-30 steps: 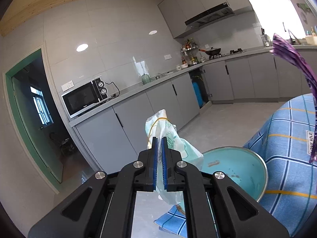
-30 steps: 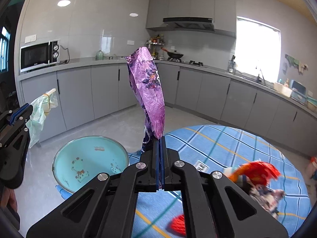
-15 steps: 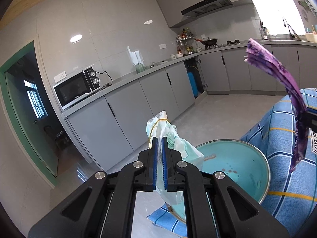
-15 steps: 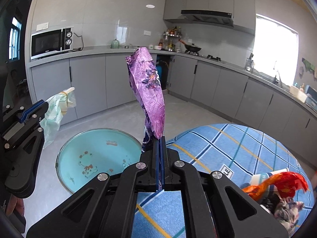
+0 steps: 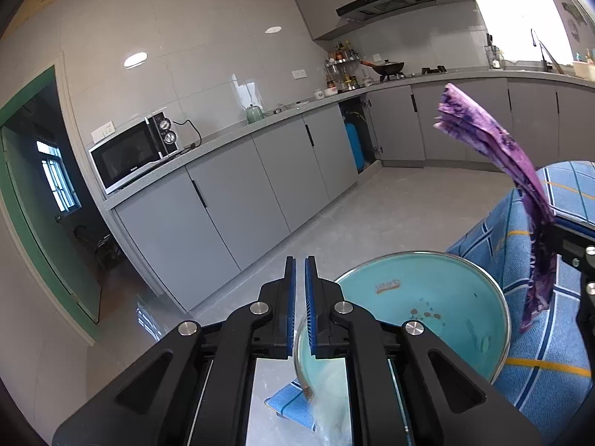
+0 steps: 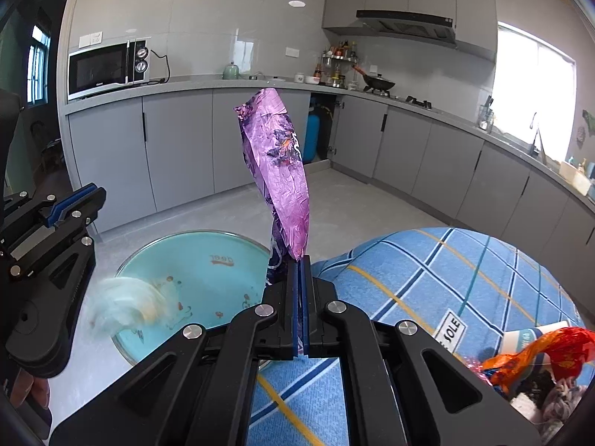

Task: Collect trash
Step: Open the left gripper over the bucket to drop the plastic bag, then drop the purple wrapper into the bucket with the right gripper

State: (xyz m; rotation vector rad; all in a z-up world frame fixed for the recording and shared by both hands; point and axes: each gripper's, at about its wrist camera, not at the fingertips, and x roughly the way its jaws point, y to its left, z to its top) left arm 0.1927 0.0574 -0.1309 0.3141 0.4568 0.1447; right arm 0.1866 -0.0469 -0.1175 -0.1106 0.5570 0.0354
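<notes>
The left claw stands parted by a narrow gap with nothing between its blue pads. Below it a pale green plastic bag, blurred, hangs over the teal enamel basin; whether it touches the basin cannot be told. The right claw is clamped on the lower end of a crumpled purple foil wrapper standing upright above the table's blue checked cloth. An orange-red wrapper lies on the cloth at far right.

so that's one crinkled purple foil wrapper, one round turquoise enamel basin, one pale blurry plastic bag, two black grippers.
</notes>
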